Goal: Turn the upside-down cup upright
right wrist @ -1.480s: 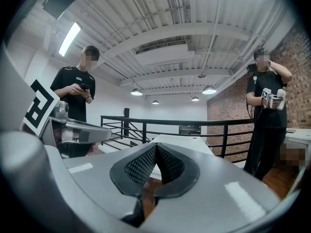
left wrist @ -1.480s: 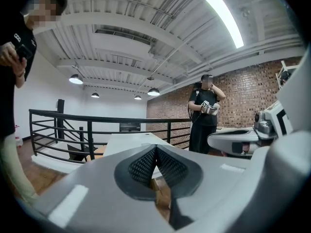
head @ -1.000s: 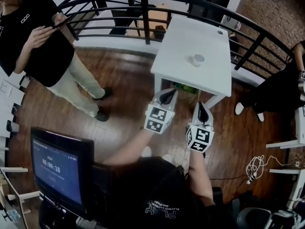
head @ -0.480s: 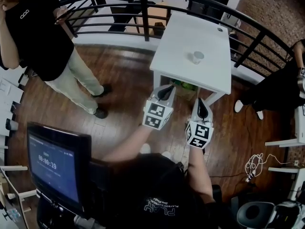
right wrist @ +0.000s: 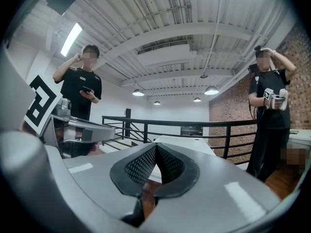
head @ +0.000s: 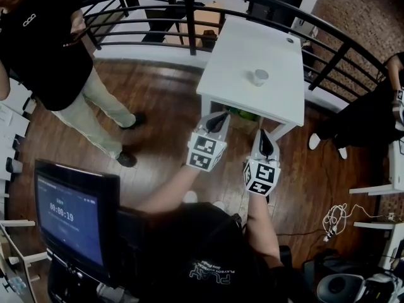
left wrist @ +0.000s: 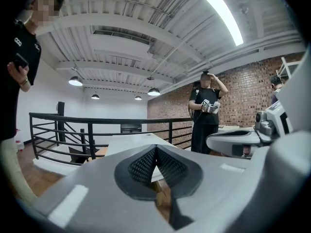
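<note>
The small pale cup point(head: 259, 76) stands alone near the middle of the white rectangular surface point(head: 235, 84). In the head view it is too small to tell which way up it sits or what it is made of; it reads only as round and faintly translucent. In the left gripper view and the right gripper view the surface shows as a thin pale slab seen nearly edge-on. Each tool's own grey body covers the slab's near part, and the cup cannot be picked out.

The left tool point(head: 218, 122) and the right tool point(head: 266, 145) are held side by side, short of the surface's near edge and well apart from the cup. Below them is the dark wooden plank floor point(head: 164, 106). Both tools have their jaws pressed together with nothing between. Their black pads point(left wrist: 141, 166) point(right wrist: 141, 165), textured in a fine diamond mesh, meet in a closed seam inside smooth matte grey shells.

A curved black metal railing point(head: 191, 24) rings the far side of the surface. A person in a black shirt point(head: 38, 49) is cut off by the left edge.
</note>
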Demonstrator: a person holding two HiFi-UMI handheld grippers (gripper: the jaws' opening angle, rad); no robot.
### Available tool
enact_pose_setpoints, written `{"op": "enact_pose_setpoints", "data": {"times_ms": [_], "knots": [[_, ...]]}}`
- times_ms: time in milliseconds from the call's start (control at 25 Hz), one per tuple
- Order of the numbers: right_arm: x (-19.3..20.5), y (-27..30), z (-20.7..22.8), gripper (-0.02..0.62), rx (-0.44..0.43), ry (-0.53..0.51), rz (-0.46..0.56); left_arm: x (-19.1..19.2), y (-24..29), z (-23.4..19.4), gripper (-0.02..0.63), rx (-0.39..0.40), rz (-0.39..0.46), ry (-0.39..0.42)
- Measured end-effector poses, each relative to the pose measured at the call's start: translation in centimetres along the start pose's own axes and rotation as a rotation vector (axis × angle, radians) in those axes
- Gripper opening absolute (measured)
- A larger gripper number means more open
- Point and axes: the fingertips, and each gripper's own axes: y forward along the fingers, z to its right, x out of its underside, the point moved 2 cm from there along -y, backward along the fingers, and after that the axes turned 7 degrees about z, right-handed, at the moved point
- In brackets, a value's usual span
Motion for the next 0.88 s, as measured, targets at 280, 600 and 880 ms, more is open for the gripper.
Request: {"op": "enact_pose_setpoints", "data": {"times_ms": [280, 600, 880], "knots": [[-0.18, -0.08, -0.11, 0.011, -0.003, -0.024, 0.001, -0.38, -0.11, 0.11, 0.002, -0.006, 0.003, 0.002], [-0.33, -0.07, 0.05, 0.012, -0.001, -0.019, 0.007, -0.37, -0.08, 0.07, 0.002, -0.009, 0.004, 0.002], [-0.33, -0.08, 0.05, 0.012, -0.007, -0.024, 0.011, -0.34, 0.0, 0.19, 0.002, -0.011, 0.002, 0.003]]}}
